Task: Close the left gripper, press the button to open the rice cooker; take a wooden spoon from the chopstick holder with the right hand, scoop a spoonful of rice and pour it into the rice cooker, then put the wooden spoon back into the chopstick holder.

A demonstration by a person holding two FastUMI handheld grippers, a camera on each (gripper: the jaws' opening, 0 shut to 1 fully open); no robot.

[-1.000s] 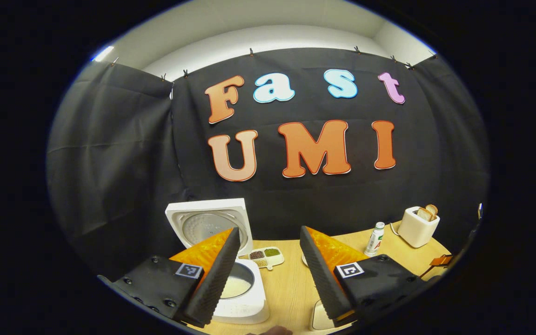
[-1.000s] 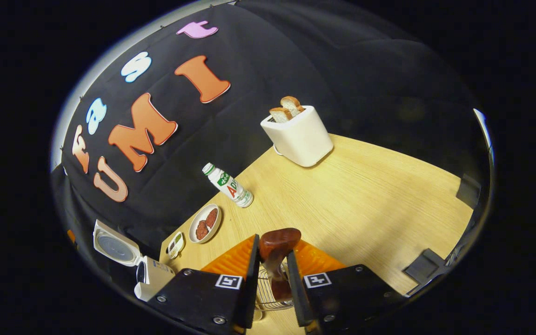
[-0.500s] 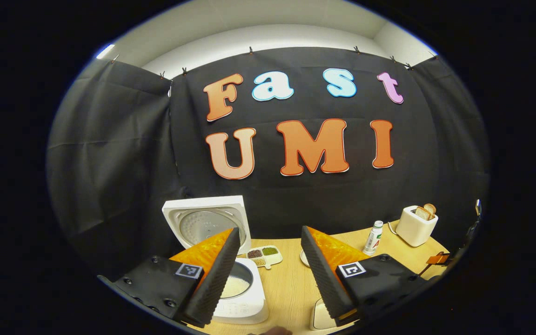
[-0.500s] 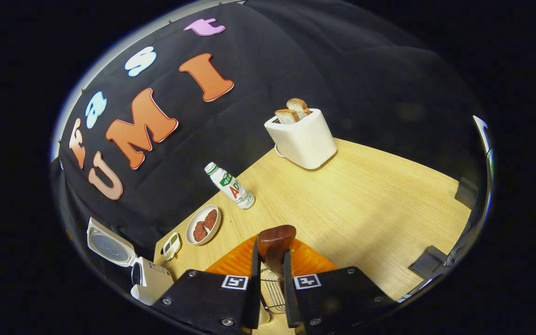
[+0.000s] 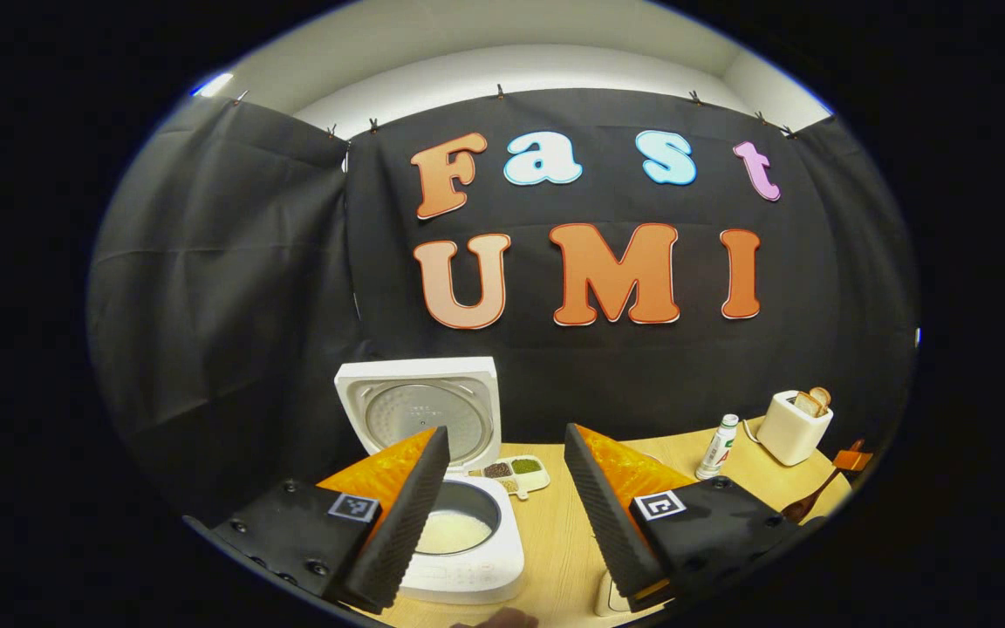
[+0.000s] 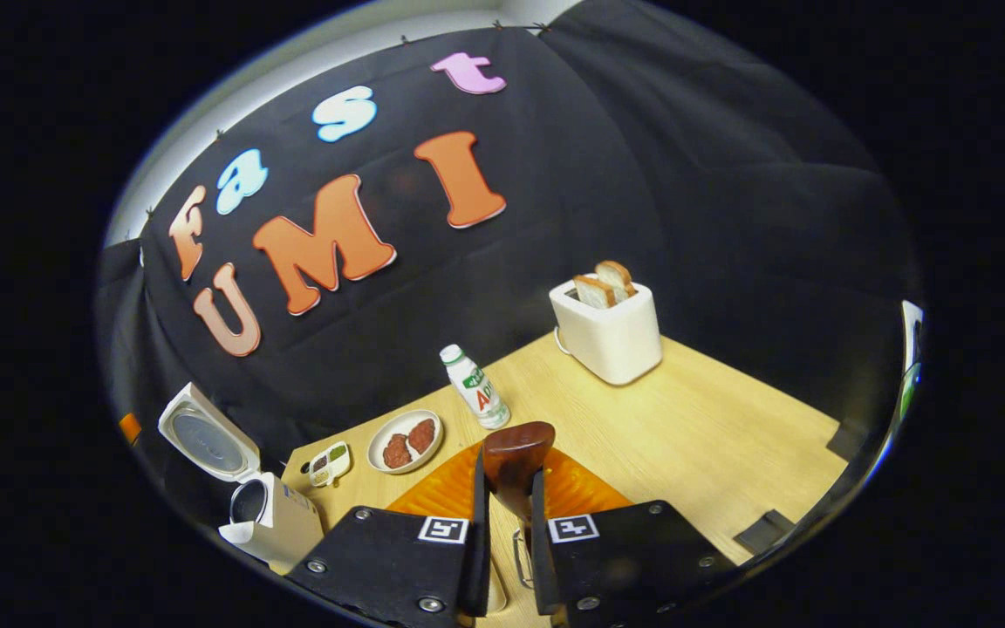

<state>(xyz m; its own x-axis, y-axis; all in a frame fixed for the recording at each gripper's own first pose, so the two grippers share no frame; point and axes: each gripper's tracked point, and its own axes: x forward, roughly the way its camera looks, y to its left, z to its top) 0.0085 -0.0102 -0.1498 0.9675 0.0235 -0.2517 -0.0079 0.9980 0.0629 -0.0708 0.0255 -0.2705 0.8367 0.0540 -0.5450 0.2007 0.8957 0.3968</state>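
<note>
The white rice cooker (image 5: 468, 558) stands open, its lid (image 5: 420, 410) upright and pale rice in the pot. My left gripper (image 5: 505, 432) hovers open just in front of it, holding nothing. The cooker (image 6: 271, 519) also sits at the lower left of the right gripper view. My right gripper (image 6: 507, 467) is shut on the dark wooden spoon (image 6: 516, 449), whose rounded end sticks up between the fingers. Below them a bit of the wire chopstick holder (image 6: 517, 558) shows. In the left gripper view the spoon (image 5: 808, 501) hangs from the far-off right gripper (image 5: 851, 458).
On the wooden table (image 6: 712, 436) stand a white toaster (image 6: 607, 327) with bread, a small bottle (image 6: 476, 397), a plate with red patties (image 6: 405, 440) and a small divided dish (image 6: 328, 462). A white container (image 5: 609, 600) peeks out behind my left gripper's right finger.
The right gripper has risen with the spoon, and less of the wire holder shows beneath it. The left gripper has shifted slightly, so the cooker sits nearer the middle.
</note>
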